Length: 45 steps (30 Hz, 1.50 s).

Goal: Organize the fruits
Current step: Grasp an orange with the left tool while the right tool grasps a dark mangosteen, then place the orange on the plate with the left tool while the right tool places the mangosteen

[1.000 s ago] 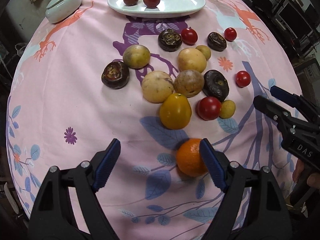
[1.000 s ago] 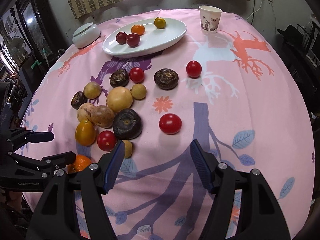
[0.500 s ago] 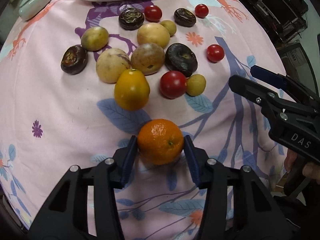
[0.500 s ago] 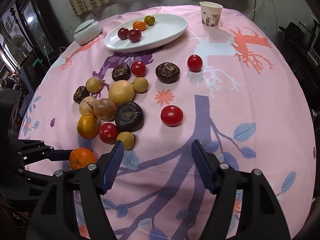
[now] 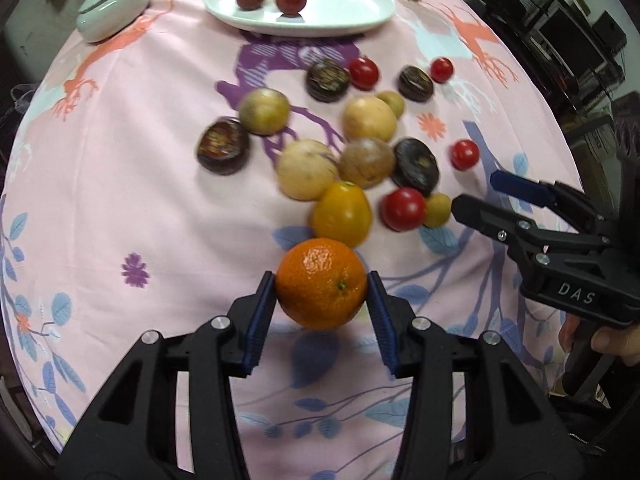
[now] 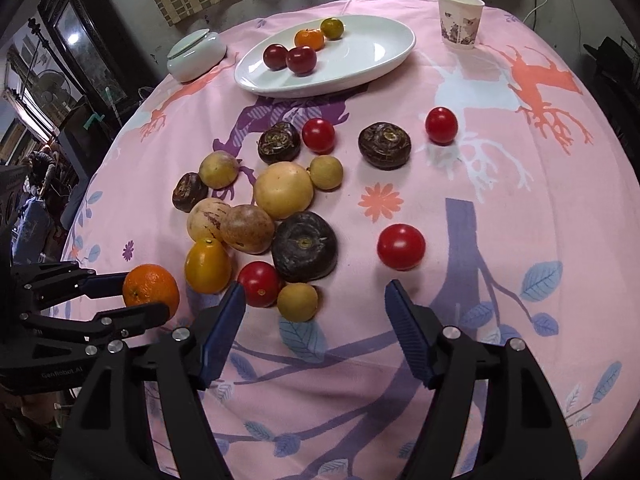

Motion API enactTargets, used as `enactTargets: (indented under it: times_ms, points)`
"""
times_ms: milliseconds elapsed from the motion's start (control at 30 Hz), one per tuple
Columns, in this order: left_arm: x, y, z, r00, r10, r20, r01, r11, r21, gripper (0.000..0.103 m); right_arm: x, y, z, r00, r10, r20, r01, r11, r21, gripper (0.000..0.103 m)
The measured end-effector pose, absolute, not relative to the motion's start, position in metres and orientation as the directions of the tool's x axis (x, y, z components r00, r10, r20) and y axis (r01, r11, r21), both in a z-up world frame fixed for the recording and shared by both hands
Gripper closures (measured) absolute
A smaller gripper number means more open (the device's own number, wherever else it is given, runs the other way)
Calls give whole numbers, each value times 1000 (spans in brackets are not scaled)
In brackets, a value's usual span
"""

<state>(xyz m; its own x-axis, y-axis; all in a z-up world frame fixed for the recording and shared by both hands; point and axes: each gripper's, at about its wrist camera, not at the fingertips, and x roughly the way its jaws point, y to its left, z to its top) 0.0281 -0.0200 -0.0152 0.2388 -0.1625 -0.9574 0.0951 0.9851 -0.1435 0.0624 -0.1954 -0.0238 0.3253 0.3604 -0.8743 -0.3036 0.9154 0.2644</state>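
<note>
Glossy white ceramic plate [image 6: 372,64]; matt printed cloth [image 6: 500,184]; paper cup [image 6: 459,20]; dimpled shiny orange [image 5: 321,283].

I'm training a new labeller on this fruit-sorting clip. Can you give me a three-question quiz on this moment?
1. True or false: the left claw is shut on the orange.
2. How many fruits lie on the white plate?
3. The right claw is: A) gripping a tomato, B) open with nothing in it, C) out of view.

Key: 1 true; 2 four; 3 B.
</note>
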Motion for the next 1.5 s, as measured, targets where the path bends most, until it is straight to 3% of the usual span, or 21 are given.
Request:
enactTargets:
  times_ms: [367, 567, 667, 733, 1300, 1500]
  points:
    - [41, 5, -15, 263, -155, -952, 46, 988, -148, 57, 88, -168, -37, 294, 323, -899, -294, 926, 237, 31]
    - [45, 6, -20, 263, -157, -952, 26, 987, -156, 57, 99, -160, -54, 261, 254, -931, -273, 945, 182, 47]
    - [46, 6, -20, 267, -157, -951, 20, 987, -157, 57, 98, -151, -55, 275, 200, -941, -305, 946, 112, 48]
    - [46, 6, -19, 272, -157, -949, 18, 987, -158, 57, 97, -150, -54, 279, 203, -939, -308, 945, 112, 58]
    - [48, 17, 8, 344, -143, -928, -21, 987, -160, 57, 100, -187, 6, 416, 283, -865, -259, 948, 185, 58]
    - [69, 21, 16, 376, -123, -918, -15, 990, -138, 57, 113, -172, 27, 498, 281, -820, -302, 943, 139, 58]
